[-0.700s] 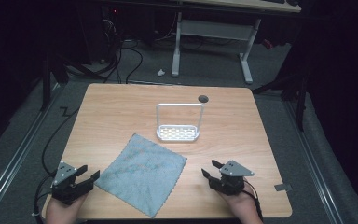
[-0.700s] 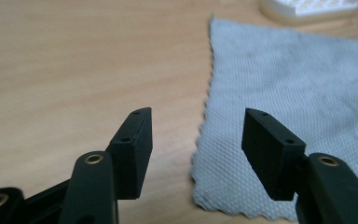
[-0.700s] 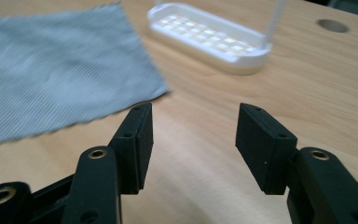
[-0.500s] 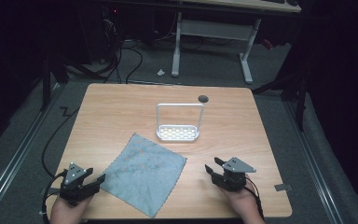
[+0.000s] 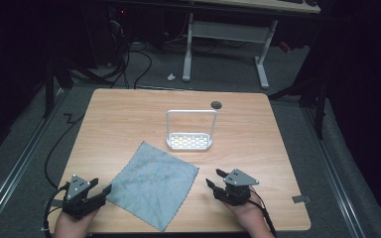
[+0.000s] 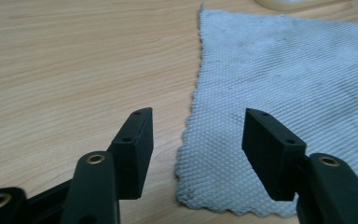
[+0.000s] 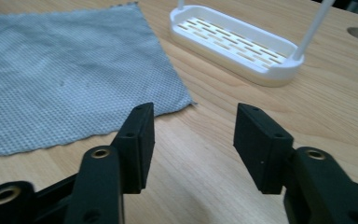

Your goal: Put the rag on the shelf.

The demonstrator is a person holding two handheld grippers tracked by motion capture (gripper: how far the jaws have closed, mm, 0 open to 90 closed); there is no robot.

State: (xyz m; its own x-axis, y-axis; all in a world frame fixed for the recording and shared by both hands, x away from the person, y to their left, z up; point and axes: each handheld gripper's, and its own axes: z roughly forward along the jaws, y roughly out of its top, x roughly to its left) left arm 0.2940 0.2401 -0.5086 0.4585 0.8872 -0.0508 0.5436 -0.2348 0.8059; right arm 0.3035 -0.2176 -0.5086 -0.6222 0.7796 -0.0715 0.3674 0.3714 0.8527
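A grey-blue woven cloth [image 5: 154, 183] lies flat on the wooden table [image 5: 119, 124], turned like a diamond. My left gripper [image 5: 99, 191] rests open at the table's front left, its jaws pointing at the cloth's left corner [image 6: 205, 186]. At the front right, my right gripper [image 5: 215, 178] is open too, just right of the cloth's right corner [image 7: 182, 100]. Nothing is held between either pair of jaws. Behind the cloth stands a white slotted tray with a tall wire handle [image 5: 189, 141], also seen in the right gripper view [image 7: 235, 42].
A round dark hole [image 5: 216, 104] sits in the tabletop near the back edge. Beyond the table are a white desk frame [image 5: 223, 34] and cables on the dark floor. A small grey tag [image 5: 300, 199] lies at the table's front right corner.
Both hands have drawn back toward the table's front edge with their grippers still open. The cloth and the tray have not moved.
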